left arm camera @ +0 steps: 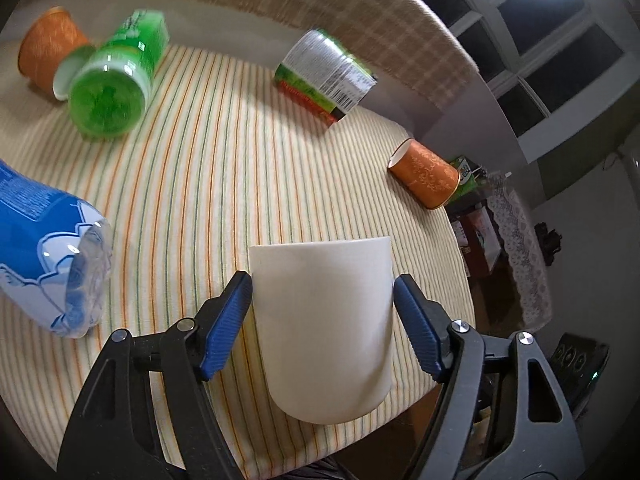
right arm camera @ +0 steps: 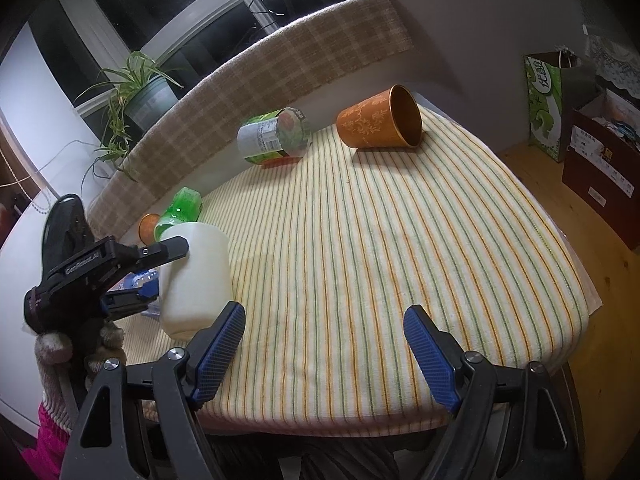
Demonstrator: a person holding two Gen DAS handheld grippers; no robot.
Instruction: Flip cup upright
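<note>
The left gripper [left arm camera: 323,292] had its jaws clamped on the white cup [left arm camera: 322,320], one blue pad on each side wall. The right wrist view showed the same cup [right arm camera: 196,280] held by the left gripper [right arm camera: 154,268] at the near left edge of the striped counter [right arm camera: 380,240]. Whether the cup's base rested on the cloth or hung just above it could not be determined. Its flat end faced away from the left camera; which end was the mouth could not be determined.

The right gripper [right arm camera: 324,344] held its jaws apart and empty over the near counter edge.

Around the cup lay a blue-labelled bottle [left arm camera: 44,256], a green bottle [left arm camera: 116,80], a labelled can [left arm camera: 326,74], a far orange cup [left arm camera: 48,50] and a near orange cup [left arm camera: 424,172], all on their sides.

Probable faults from this point:
- Slip: the pads gripped a smooth wall, so rotation could let the cup twist.
- Edge loss: the cup stood near the counter edge, so an early release could drop it.
- Collision: the blue-labelled bottle lay near the left jaw.
</note>
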